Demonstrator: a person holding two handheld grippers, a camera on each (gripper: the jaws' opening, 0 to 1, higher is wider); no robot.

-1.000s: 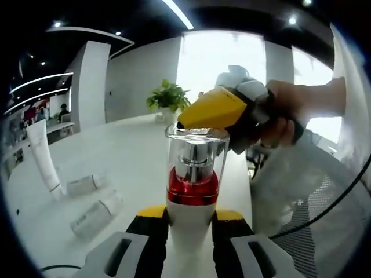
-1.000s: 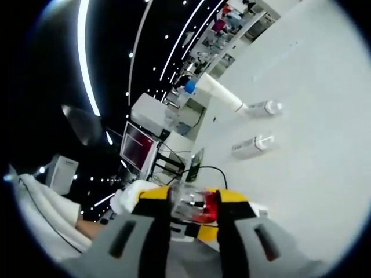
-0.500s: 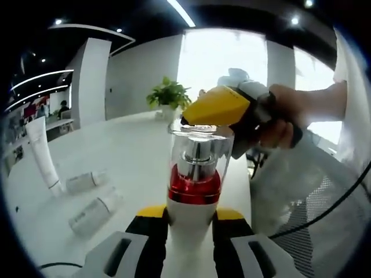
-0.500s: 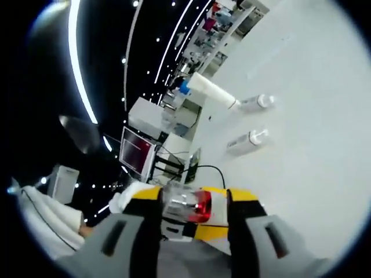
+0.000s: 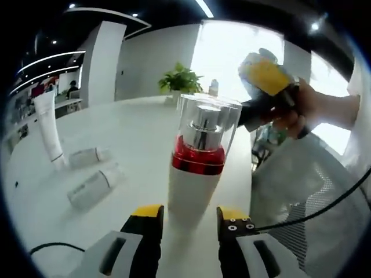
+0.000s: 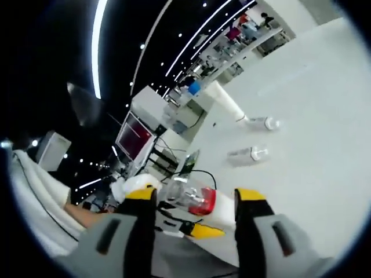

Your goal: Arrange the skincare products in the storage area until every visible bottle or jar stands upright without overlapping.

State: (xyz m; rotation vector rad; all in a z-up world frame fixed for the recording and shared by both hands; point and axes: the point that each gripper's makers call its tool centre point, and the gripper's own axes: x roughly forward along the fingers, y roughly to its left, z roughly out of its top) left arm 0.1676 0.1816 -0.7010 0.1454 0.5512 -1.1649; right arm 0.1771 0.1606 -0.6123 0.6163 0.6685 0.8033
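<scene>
Left gripper view: pump bottle (image 5: 197,168), white body, red band, clear cap over a silver pump; stands upright on the white table (image 5: 133,133), just ahead of the left gripper (image 5: 189,215). Jaws spread, one to each side of the bottle's base, not gripping it. White tube (image 5: 47,128) stands upright at far left. Two small white bottles (image 5: 90,156) (image 5: 95,185) lie on their sides near the tube, close together but not overlapping. Potted plant (image 5: 181,82) at the table's far edge. Right gripper (image 5: 268,78), yellow-tipped, held in a hand (image 5: 301,110) up right of the bottle, apart from it.

Right gripper view: right gripper (image 6: 195,200) jaws spread wide, nothing between them touching. Pump bottle (image 6: 194,201) shows beyond the gap, with the left gripper's yellow tip (image 6: 203,231) below it. White tube (image 6: 226,104) and the two small bottles (image 6: 264,123) (image 6: 249,153) farther off on the table (image 6: 313,116).
</scene>
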